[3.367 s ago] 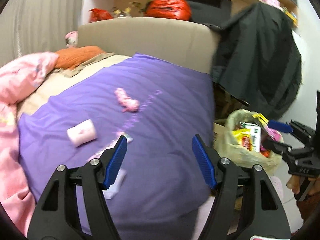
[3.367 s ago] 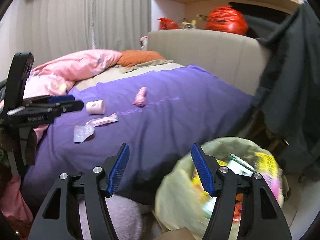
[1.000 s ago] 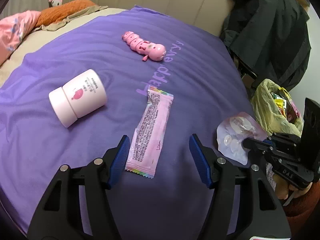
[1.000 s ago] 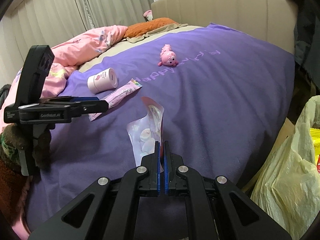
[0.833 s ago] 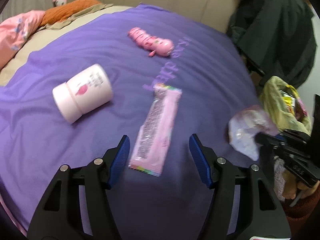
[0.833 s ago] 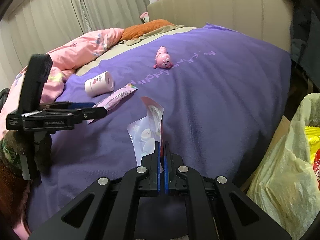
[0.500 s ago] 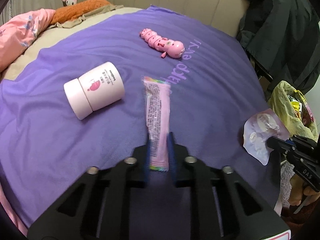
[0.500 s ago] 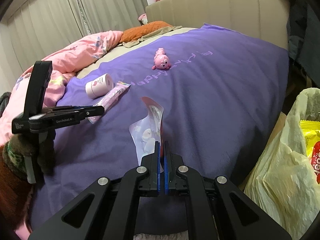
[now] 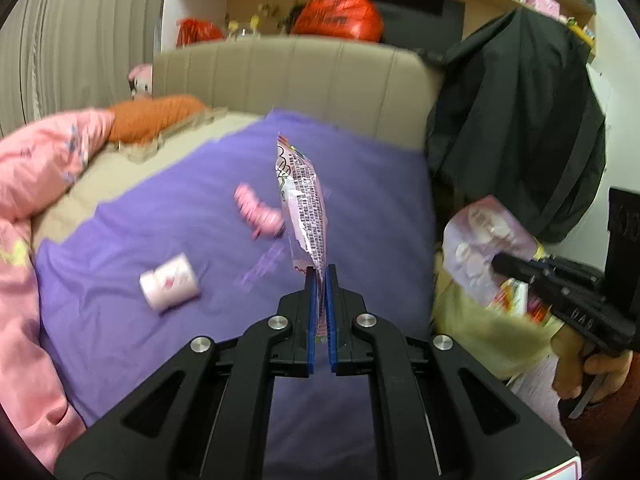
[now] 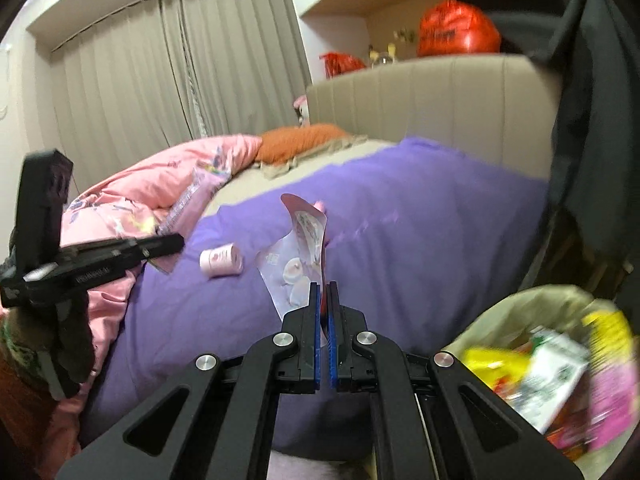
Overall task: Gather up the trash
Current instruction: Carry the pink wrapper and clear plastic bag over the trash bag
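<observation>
Fingers of the left gripper point(image 9: 320, 270) have just closed on a pink wrapper point(image 9: 302, 196); the right gripper point(image 10: 324, 286) pinches a pouch point(image 10: 294, 258) near the trash bag point(image 10: 516, 312). Both probably handle light and floppy; edge grips suit.

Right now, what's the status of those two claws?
Left gripper shut on pink wrapper, lifted. Right gripper shut on pouch. Trash bag at right, path clear.
</observation>
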Tool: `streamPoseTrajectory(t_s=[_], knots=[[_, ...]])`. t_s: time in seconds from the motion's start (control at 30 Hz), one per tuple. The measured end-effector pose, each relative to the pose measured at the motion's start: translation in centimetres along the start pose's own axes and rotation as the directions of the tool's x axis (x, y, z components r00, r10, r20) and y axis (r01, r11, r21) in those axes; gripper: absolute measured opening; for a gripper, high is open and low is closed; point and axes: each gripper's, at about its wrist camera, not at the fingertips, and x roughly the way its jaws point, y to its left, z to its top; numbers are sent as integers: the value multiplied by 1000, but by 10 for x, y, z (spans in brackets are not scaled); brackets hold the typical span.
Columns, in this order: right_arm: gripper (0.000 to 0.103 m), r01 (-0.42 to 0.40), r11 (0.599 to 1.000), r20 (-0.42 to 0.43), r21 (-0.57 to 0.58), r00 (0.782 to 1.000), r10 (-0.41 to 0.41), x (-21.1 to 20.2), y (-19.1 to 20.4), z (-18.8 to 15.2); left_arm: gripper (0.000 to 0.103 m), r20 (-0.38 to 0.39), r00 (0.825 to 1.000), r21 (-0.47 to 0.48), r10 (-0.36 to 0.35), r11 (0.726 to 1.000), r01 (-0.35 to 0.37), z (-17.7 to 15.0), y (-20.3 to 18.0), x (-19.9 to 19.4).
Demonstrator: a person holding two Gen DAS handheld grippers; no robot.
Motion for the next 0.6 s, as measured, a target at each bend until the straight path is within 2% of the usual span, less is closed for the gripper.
streamPoseTrajectory(t_s=[0.1, 0.27, 0.47, 0.6], knots=[[5, -1, 1000, 27, -12, 1000, 1, -27, -17, 7, 4, 29, 999, -18, -38, 999, 39, 15, -29, -7], [5, 85, 995, 61, -48, 995, -82, -70, -52, 6, 4, 34, 991, 8, -132, 991, 132, 21, -89, -3], [5, 205, 979, 85, 3, 975, -205, -120, -107, -3, 4, -67, 962, 33, -265, 963, 268, 10, -159, 33], [5, 253, 966, 51, 50, 965, -256, -140, -146, -20, 4, -147, 945, 69, -293, 950, 305, -6, -197, 58]])
